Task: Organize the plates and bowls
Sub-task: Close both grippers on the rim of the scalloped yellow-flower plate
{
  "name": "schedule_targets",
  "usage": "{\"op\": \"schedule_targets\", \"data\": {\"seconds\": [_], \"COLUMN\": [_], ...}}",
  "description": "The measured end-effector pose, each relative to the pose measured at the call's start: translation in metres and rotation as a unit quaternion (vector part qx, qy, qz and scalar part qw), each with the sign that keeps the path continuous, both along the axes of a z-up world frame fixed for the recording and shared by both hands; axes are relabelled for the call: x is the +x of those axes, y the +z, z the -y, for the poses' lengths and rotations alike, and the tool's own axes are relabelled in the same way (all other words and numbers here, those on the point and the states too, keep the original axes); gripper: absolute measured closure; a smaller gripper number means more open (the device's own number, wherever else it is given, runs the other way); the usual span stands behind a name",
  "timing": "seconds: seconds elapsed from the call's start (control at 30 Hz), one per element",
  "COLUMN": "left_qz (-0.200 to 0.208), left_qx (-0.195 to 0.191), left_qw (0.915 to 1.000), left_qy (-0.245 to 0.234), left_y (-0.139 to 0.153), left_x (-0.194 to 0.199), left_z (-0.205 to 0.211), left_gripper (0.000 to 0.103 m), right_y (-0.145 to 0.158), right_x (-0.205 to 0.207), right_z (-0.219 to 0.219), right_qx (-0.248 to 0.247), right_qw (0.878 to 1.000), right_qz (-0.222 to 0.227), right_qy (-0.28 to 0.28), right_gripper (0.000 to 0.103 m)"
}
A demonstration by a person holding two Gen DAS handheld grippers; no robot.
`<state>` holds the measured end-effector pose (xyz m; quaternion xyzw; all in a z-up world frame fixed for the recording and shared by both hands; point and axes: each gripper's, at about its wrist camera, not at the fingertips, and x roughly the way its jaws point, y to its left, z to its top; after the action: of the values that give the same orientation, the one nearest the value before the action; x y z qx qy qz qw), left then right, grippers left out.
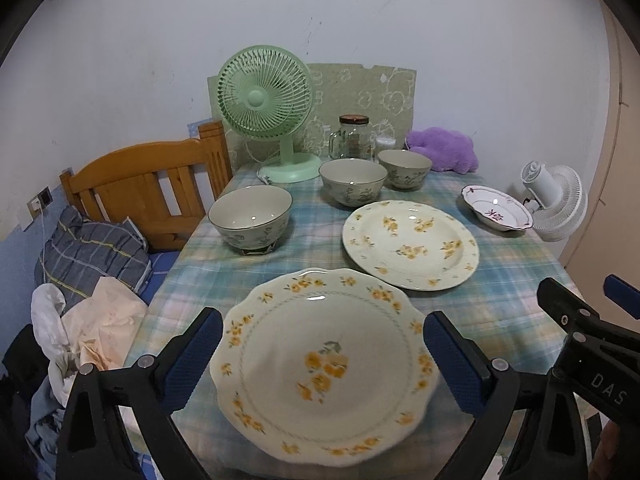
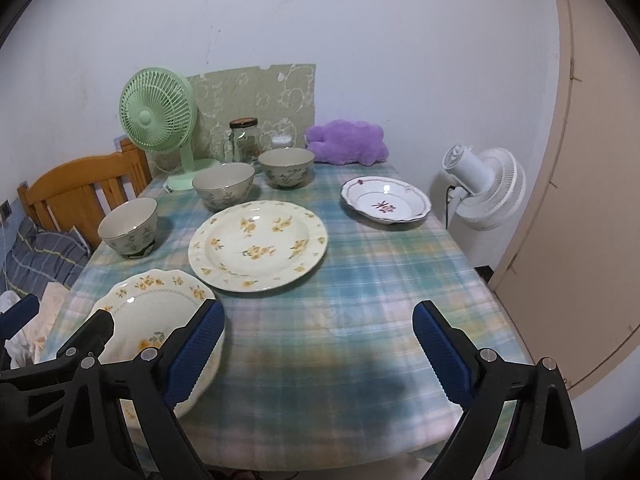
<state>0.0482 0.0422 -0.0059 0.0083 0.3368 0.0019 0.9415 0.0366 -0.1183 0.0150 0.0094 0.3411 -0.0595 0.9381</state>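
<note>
Blue-padded left gripper spread wide, gripping nothing, straddling the scalloped plate with yellow flowers at the near edge of the tabletop. Round yellow-flowered plate just beyond, mid-table. Three bowls strung toward the far edge: left bowl by the left edge, middle bowl, far bowl. Small purple-patterned plate at the right edge. Green fan and glass jar along the far edge.

Over to the right wrist view: right gripper also wide apart, holding nothing, above bare checked cloth near the front edge. Scalloped plate at the near left corner, partly hidden behind the left finger. Round plate mid-table, purple-patterned plate toward the far right.
</note>
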Motion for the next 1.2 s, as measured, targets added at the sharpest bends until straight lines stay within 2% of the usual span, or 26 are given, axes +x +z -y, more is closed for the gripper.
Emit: {"op": "schedule_targets", "data": {"seconds": [0.3, 0.5, 0.6, 0.73, 0.97, 1.2], "left_qz": [-0.04, -0.08, -0.102, -0.129, -0.173, -0.191], "left_qx": [0.005, -0.002, -0.005, -0.009, -0.01, -0.004], "left_qw": [0.9992, 0.9968, 0.9947, 0.9916, 0.9846, 0.9812], "left_qy": [0.003, 0.007, 0.007, -0.005, -0.02, -0.028], "left_y": [-0.014, -0.041, -0.057, -0.073, -0.096, -0.106], "left_x": [0.037, 0.061, 0.073, 0.084, 0.091, 0.096], "left_z": [-0.034, -0.056, -0.064, -0.069, -0.068, -0.066], "left_gripper": [0.006, 0.006, 0.01, 0.017, 0.021, 0.023], "right_y": [-0.018, -0.045, -0.061, -0.081, -0.107, -0.122], "right_x": [0.044, 0.071, 0.081, 0.092, 0.1, 0.104], "right_z": [-0.038, -0.063, -0.072, -0.083, -0.09, -0.095], "right_qx": [0.017, 0.02, 0.022, 0.022, 0.021, 0.027], "right_qw": [0.999, 0.997, 0.995, 0.992, 0.986, 0.98], "right_qz": [-0.037, -0.072, -0.091, -0.118, -0.166, -0.196], "right_qy": [0.016, 0.021, 0.024, 0.03, 0.022, 0.029], "right_gripper": [0.012, 0.013, 0.015, 0.02, 0.023, 0.034]}}
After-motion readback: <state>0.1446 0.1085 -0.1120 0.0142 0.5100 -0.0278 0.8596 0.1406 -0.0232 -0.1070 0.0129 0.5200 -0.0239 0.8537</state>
